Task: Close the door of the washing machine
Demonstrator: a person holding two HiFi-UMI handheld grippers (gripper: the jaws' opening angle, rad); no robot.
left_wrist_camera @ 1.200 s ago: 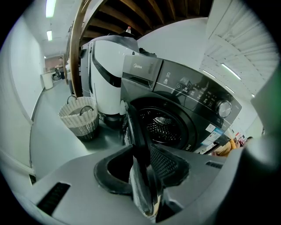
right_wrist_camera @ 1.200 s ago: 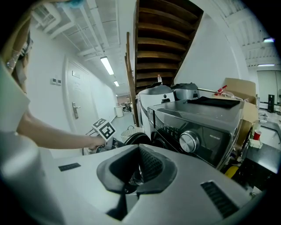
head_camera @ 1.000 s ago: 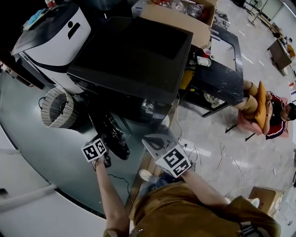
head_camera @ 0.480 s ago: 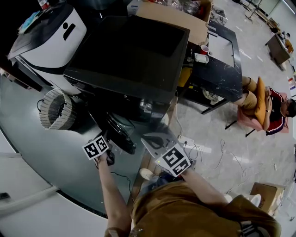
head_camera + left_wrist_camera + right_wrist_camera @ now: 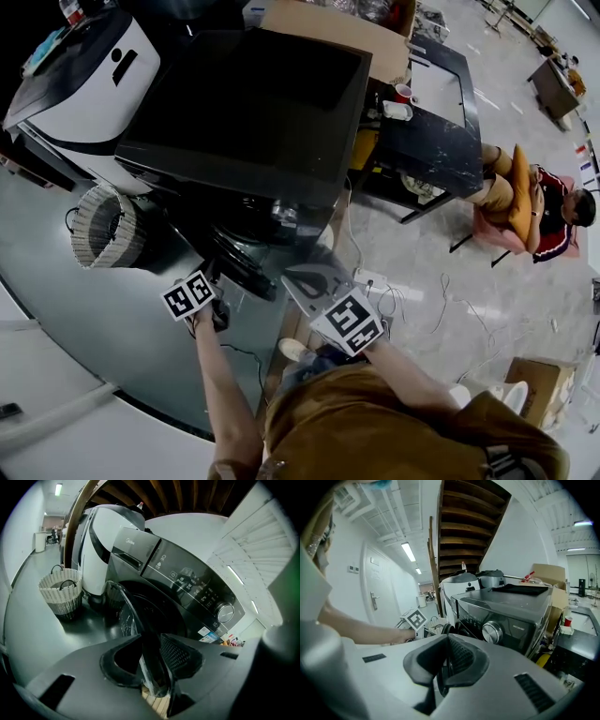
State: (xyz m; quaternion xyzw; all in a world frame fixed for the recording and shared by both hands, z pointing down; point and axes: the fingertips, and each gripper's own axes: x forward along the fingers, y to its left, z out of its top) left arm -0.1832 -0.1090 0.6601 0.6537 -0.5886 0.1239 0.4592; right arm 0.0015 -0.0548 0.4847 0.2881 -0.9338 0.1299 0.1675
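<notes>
The dark grey washing machine (image 5: 253, 103) stands in the middle of the head view, its round door (image 5: 246, 267) hanging part open at the front. My left gripper (image 5: 216, 314) is shut on the door's outer rim. In the left gripper view the rim (image 5: 129, 616) runs straight between the pads of the left gripper (image 5: 151, 640), with the drum opening and control panel (image 5: 197, 588) behind it. My right gripper (image 5: 309, 281) hovers just right of the door, holding nothing. In its own view the right gripper (image 5: 446, 660) is shut and faces the machine's knob (image 5: 492, 631).
A wicker basket (image 5: 101, 227) stands left of the machine beside a white appliance (image 5: 84, 75). A cardboard box (image 5: 328, 23) and a black table (image 5: 441, 122) are behind and to the right. A person sits at the far right (image 5: 534, 202). Cables and a power strip (image 5: 370, 279) lie on the floor.
My left gripper has moved a little toward the machine with the door rim in it, and the door has swung slightly inward. The right gripper has stayed where it was.
</notes>
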